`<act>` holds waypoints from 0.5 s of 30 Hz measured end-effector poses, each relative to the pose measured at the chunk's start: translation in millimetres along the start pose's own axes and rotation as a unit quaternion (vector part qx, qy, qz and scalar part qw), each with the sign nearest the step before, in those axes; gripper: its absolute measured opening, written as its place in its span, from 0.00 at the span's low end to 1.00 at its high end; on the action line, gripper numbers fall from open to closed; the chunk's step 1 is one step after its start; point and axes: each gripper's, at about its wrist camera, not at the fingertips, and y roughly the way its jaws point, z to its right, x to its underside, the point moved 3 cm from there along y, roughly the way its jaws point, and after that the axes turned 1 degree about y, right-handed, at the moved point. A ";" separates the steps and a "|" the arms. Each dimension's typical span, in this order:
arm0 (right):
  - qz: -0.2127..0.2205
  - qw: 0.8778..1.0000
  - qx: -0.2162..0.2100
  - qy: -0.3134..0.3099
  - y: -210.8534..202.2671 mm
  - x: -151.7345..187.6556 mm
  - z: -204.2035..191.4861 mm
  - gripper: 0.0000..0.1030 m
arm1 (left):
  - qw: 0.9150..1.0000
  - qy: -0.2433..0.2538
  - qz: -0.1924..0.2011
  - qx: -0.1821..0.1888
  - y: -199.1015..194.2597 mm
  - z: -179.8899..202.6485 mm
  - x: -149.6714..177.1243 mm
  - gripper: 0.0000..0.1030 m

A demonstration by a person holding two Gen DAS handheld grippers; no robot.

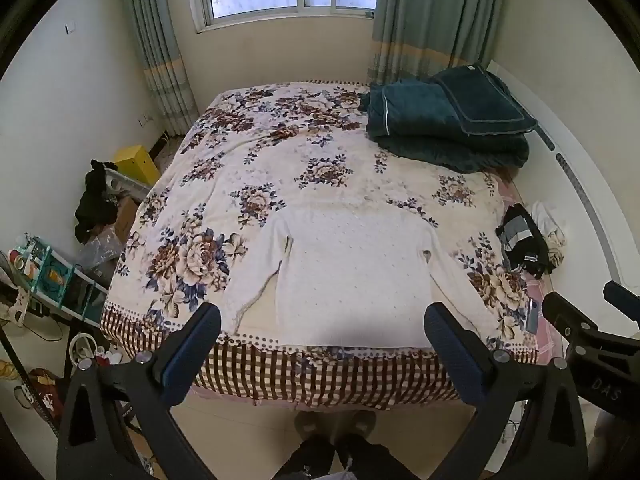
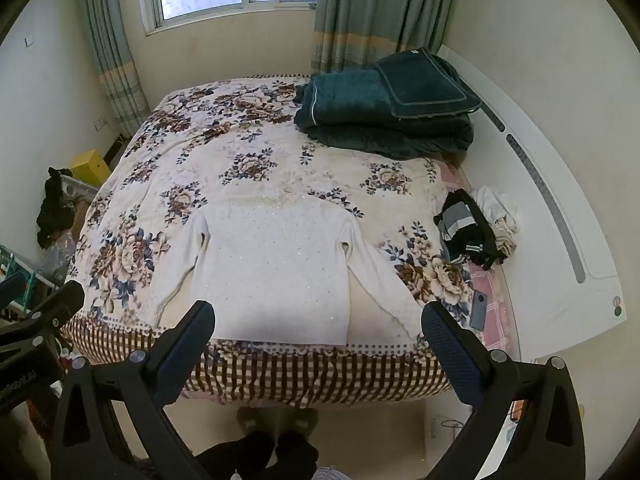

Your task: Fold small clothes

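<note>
A small white knit sweater (image 1: 352, 276) lies flat on the flowered bedspread (image 1: 256, 160), hem at the near bed edge, both sleeves spread down and outward. It also shows in the right wrist view (image 2: 276, 276). My left gripper (image 1: 322, 320) is open and empty, held above the near bed edge in front of the hem. My right gripper (image 2: 318, 318) is open and empty, at about the same height, to the right of the left one. Neither touches the sweater.
A folded dark teal blanket (image 1: 448, 124) sits at the bed's far right. A pile of black, grey and white clothes (image 1: 528, 240) and a phone (image 2: 478, 310) lie at the right edge. A cluttered shelf (image 1: 48, 276) and yellow box (image 1: 136, 164) stand left of the bed.
</note>
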 end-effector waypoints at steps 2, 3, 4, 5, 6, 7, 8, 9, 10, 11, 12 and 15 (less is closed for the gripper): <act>0.000 1.000 -0.001 0.001 -0.1 -0.1 0.2 1.00 | 1.000 0.000 0.000 0.000 0.6 2.9 -0.4 1.00; 0.000 1.000 0.000 0.000 0.0 0.0 0.0 1.00 | 1.000 0.001 0.001 -0.001 -0.1 3.8 -1.1 1.00; 0.001 1.000 0.000 0.000 -0.1 -0.1 0.1 1.00 | 1.000 0.001 0.001 0.000 -2.2 1.2 -1.0 1.00; 0.001 1.000 0.001 0.001 0.0 0.0 0.2 1.00 | 1.000 0.000 0.001 0.000 -2.5 0.6 -0.6 1.00; 0.001 1.000 0.000 0.001 -0.1 -0.2 0.1 1.00 | 1.000 0.000 0.002 -0.001 -2.4 0.7 0.0 1.00; 0.001 1.000 0.000 0.001 0.0 -0.1 0.0 1.00 | 1.000 0.000 0.003 0.000 -2.9 2.1 -0.4 1.00; 0.002 1.000 0.001 0.001 0.0 0.0 0.2 1.00 | 1.000 0.000 0.002 0.002 -2.2 0.6 -1.2 1.00; 0.002 1.000 0.001 0.001 -0.1 0.0 0.1 1.00 | 1.000 -0.001 0.003 0.001 -2.5 0.9 -0.8 1.00; 0.001 1.000 0.000 0.002 -0.1 -0.1 -0.2 1.00 | 1.000 -0.001 0.004 0.001 -2.8 1.3 -1.2 1.00; 0.002 1.000 0.001 0.001 -0.1 -0.1 -0.1 1.00 | 1.000 -0.001 0.004 0.001 -3.5 1.1 -0.8 1.00; 0.002 1.000 0.001 0.002 -0.1 -0.2 0.0 1.00 | 1.000 -0.001 0.004 0.002 -3.6 1.1 -0.8 1.00; 0.003 1.000 0.001 0.001 -0.2 -0.1 0.0 1.00 | 1.000 -0.001 0.005 0.001 -4.5 1.6 -1.3 1.00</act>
